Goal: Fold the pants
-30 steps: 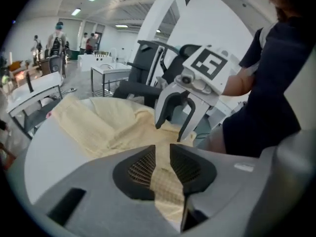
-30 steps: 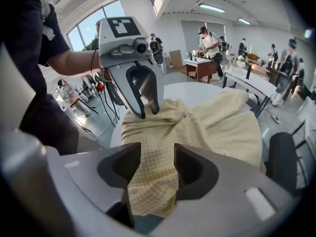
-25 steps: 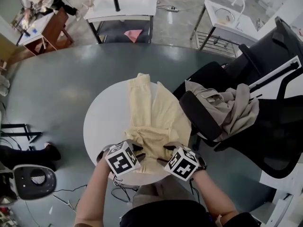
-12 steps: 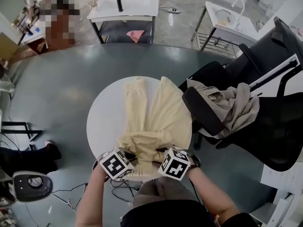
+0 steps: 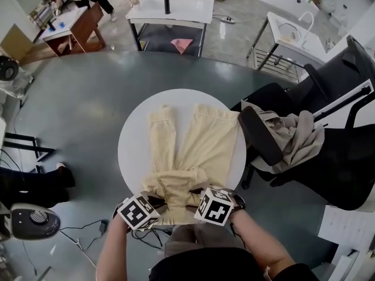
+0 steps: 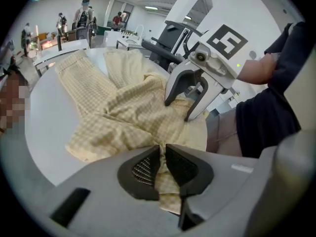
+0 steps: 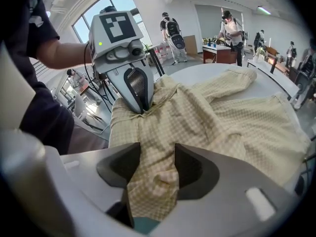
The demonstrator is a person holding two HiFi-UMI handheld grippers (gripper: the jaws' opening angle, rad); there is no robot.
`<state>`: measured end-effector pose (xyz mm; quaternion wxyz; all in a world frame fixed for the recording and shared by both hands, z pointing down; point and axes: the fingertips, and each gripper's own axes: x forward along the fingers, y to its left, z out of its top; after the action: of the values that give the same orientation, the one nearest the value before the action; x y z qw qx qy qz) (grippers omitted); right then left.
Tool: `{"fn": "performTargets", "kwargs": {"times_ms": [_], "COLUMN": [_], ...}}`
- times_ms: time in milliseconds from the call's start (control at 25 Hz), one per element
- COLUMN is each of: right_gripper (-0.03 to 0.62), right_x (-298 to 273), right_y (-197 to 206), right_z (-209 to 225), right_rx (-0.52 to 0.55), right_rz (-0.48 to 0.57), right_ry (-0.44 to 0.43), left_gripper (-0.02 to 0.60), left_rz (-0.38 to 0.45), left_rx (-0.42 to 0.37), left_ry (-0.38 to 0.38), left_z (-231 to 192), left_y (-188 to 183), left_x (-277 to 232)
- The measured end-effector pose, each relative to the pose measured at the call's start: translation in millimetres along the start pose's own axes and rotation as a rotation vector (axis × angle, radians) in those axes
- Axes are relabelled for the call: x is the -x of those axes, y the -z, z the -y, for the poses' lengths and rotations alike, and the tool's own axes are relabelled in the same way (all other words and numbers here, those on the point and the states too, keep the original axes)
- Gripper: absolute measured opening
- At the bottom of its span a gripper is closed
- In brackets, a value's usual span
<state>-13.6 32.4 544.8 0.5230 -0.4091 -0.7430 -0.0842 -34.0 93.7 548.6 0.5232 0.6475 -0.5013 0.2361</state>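
Fingers (image 6: 143, 168) of the left gripper (image 5: 156, 200), which have just been closing, and of the right gripper (image 5: 198, 194) both pinch the near waistband of the cream checked pants (image 5: 196, 145), whose legs stretch straight away across the round table (image 5: 130, 151).

The pants (image 5: 188, 148) are soft, pale yellow woven cloth with a fine check, matt and creased. The table (image 5: 132, 148) has a smooth, white, matt top. The right gripper (image 7: 158, 168) has a matt grey plastic shell and dark, dull pads (image 7: 190, 169). The floor (image 5: 76, 110) is smooth and grey with a slight sheen.
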Motion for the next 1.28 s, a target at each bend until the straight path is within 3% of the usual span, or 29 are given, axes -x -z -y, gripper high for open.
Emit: {"fn": "performTargets", "kwargs": {"times_ms": [160, 320, 400, 480, 560, 680, 1000, 1280], "right_gripper": [0.218, 0.193, 0.184, 0.186, 0.195, 0.198, 0.207, 0.216], "right_x": [40.2, 83.4, 92.0, 90.5, 83.1, 68.4, 22.4, -13.1], "right_y": [-20.9, -55.9, -73.2, -90.8, -110.4, -140.0, -196.6, -213.4], "right_z": [16.5, 56.5, 85.7, 114.2, 137.9, 168.4, 230.9, 258.3], "right_rx": [-0.055, -0.072, -0.06, -0.033, 0.0, 0.043, 0.086, 0.168], "right_rz": [0.12, 0.244, 0.265, 0.253, 0.23, 0.205, 0.158, 0.096], "right_ry": [0.036, 0.105, 0.146, 0.172, 0.17, 0.165, 0.167, 0.245], "left_gripper": [0.04, 0.007, 0.003, 0.003, 0.009, 0.041, 0.031, 0.053], "left_rz": [0.128, 0.362, 0.483, 0.547, 0.53, 0.47, 0.555, 0.536], "left_rx": [0.031, 0.124, 0.184, 0.225, 0.242, 0.259, 0.54, 0.677], "left_ry": [-0.005, -0.014, -0.019, -0.014, -0.028, -0.118, -0.281, -0.327], "left_z": [3.1, -1.2, -6.5, -9.5, -11.6, -22.5, -74.4, -103.2], "left_y": [-15.0, -42.8, -62.1, -78.1, -86.0, -88.8, -97.2, -89.8], "left_x": [16.9, 56.4, 73.5, 78.3, 70.6, 57.1, 59.0, 47.5]}}
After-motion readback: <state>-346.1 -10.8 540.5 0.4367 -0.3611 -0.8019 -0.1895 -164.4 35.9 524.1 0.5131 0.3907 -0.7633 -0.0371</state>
